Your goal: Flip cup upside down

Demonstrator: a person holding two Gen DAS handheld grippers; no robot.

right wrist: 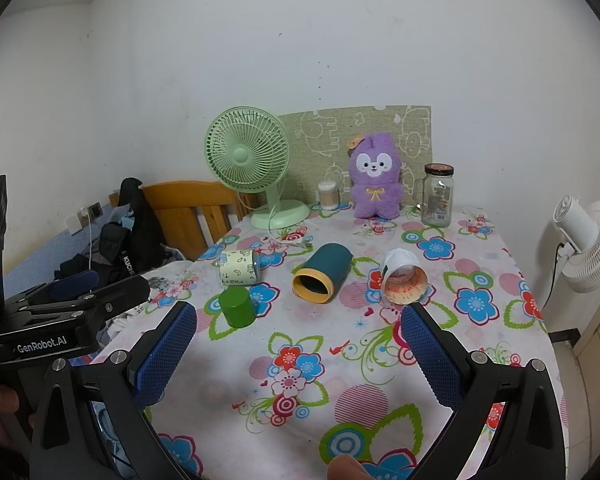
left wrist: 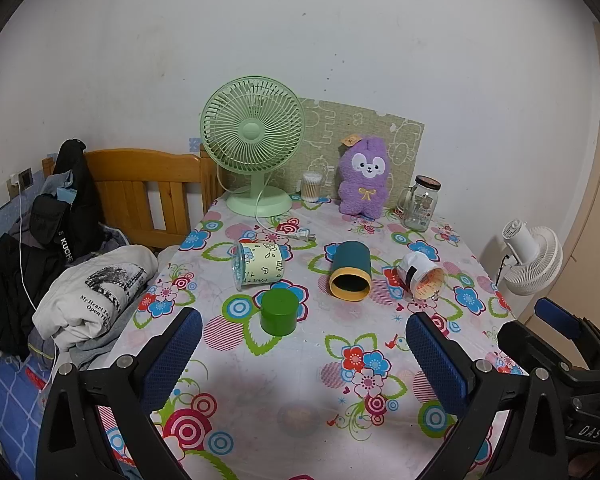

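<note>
A white tablecloth (left wrist: 300, 364) printed with red, blue and pink flowers and green leaves is spread on the table. A dark green cup (left wrist: 279, 312), a teal cup with a yellow rim (left wrist: 350, 276), a pale green patterned cup (left wrist: 258, 266) and a white paper cup (left wrist: 420, 276) are seen. Blue pads are fitted to the black tongs.

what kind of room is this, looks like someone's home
Most likely a lived-in bedroom: a wooden bed headboard beside the table with the flowered cloth, folded clothes piled on the bed, and a purple plush rabbit and pale green desk fan against the wall.
</note>
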